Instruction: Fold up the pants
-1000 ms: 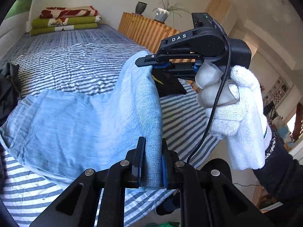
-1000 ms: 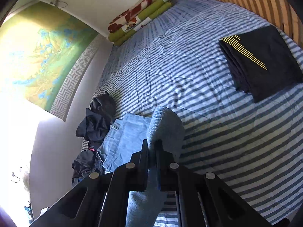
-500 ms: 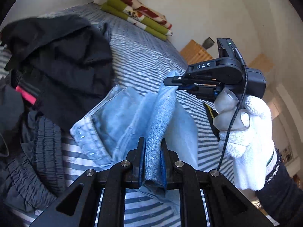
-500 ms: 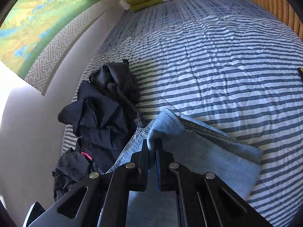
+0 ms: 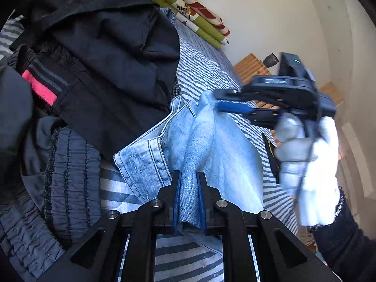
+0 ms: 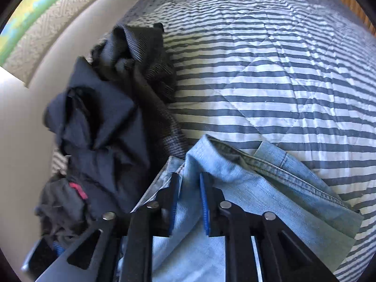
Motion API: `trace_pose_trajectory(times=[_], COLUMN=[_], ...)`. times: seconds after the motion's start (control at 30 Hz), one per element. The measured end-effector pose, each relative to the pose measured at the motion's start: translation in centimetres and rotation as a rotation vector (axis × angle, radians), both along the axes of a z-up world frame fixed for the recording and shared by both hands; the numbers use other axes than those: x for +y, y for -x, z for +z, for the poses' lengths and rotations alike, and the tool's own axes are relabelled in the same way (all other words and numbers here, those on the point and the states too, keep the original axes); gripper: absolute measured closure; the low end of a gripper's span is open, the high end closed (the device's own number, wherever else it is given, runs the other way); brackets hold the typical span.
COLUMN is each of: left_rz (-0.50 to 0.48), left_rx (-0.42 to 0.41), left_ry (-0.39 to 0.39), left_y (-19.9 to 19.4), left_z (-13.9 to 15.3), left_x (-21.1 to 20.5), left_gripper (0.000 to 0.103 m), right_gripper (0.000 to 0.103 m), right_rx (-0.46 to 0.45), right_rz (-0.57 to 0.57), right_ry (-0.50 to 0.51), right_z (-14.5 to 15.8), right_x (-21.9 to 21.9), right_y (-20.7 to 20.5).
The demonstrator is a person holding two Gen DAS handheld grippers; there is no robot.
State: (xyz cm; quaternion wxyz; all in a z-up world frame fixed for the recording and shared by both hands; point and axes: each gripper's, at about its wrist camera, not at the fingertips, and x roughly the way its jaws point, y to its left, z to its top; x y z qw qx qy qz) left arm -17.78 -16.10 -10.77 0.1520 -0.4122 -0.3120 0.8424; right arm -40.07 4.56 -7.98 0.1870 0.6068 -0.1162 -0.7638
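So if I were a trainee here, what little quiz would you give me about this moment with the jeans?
1. True or false: the left gripper is clamped on a fold of the light blue jeans.
2. What lies right beside the jeans on the striped bedspread? A) a heap of dark clothes B) a laptop C) a pair of shoes
3. Fill in: the right gripper has its jaws ____, with denim between them.

Key: 1 true. 2 A, the heap of dark clothes touches the jeans at their waistband end. 3 opening: its blue pads stand apart from the cloth.
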Motion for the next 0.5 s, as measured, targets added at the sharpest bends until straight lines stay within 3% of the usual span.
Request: trace_pose_trajectory(times=[0.07, 0.1, 0.23, 0.3, 0.37, 0.43, 0.5], left_rz=[0.001, 0.001, 0.01, 0.054, 0.117, 0.117, 0.1], left_rx=[0.015, 0.025, 0.079, 0.036, -0.042, -0.044, -0.021], left_ry=[0.016, 0.014, 0.015, 0.026, -0.016, -0.054, 0.014], left_y=[0.2, 0.4, 1.0, 1.7, 1.9, 1.9, 1.6], left_z=[0.6, 0.9, 2.4, 1.0, -1.3, -2.0, -0.7], left_x=[0.3, -0.1, -0.6, -1.7, -3.1, -3.4, -2.7], left_gripper=[0.09, 0.09, 0.091, 0.091, 0.097, 0.096, 0.095], right_gripper=[0.076, 0.076, 0.075, 0.075, 0.076, 0.076, 0.076], right_rx=[0.017, 0.053, 0.185, 0.201, 0.209, 0.203, 0.216], right_rz=[-0.021, -0.039, -0.073, -0.058, -0.039, -0.009, 0.025], right_ry=[0.104, 0.11, 0.034, 0.011, -0.058, -0.14, -0.201], right_z=[1.9, 3.1, 6.2, 6.2, 5.3, 3.6, 2.6], right_x=[2.8, 4.0, 8.8, 10.2, 10.8, 10.9, 10.9], right_y=[-0.4, -0.7, -2.7, -3.7, -4.8, -5.9, -6.9])
